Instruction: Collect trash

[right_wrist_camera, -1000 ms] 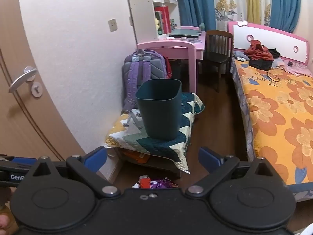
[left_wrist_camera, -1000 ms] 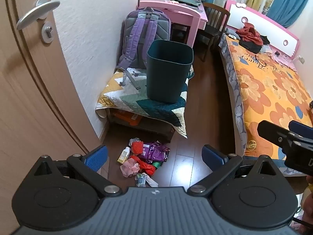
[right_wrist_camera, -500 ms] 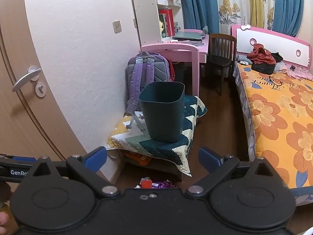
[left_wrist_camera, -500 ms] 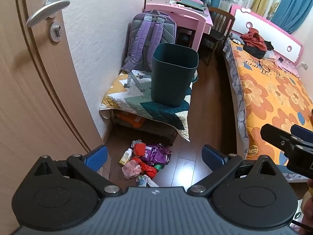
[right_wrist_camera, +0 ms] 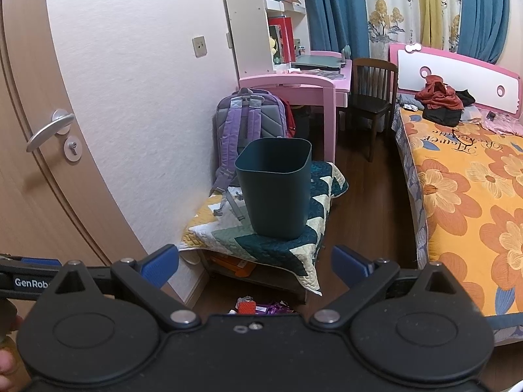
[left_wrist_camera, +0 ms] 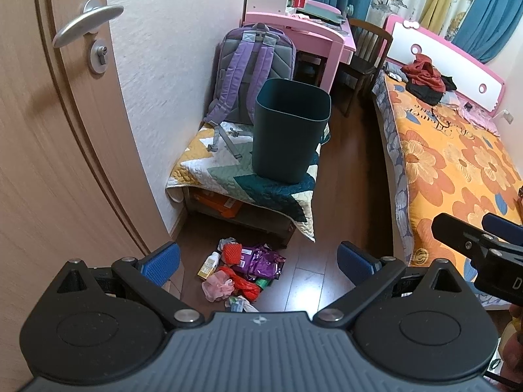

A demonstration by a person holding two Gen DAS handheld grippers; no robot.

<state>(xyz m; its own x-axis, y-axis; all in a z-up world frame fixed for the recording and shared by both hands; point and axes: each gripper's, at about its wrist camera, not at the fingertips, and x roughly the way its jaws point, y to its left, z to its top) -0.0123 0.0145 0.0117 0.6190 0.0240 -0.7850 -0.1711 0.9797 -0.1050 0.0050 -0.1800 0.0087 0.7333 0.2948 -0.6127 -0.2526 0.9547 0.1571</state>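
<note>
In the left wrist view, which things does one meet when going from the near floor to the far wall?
Trash pile → quilted bench → dark green bin → purple backpack → pink desk.

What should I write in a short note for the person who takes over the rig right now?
Left tool: open, holding nothing, above the floor near the door.
Right tool: open, holding nothing, facing the dark green bin.
The bin stands upright on the quilted bench, in front of the purple backpack. No trash shows in the part of its inside that is visible.
Trash pile lies on the wood floor in front of the bench: purple wrappers, red pieces, a pink mesh puff, a small bottle.
Done: nothing collected yet, as far as can be seen.
Left: pick up each piece and drop it into the bin.
</note>
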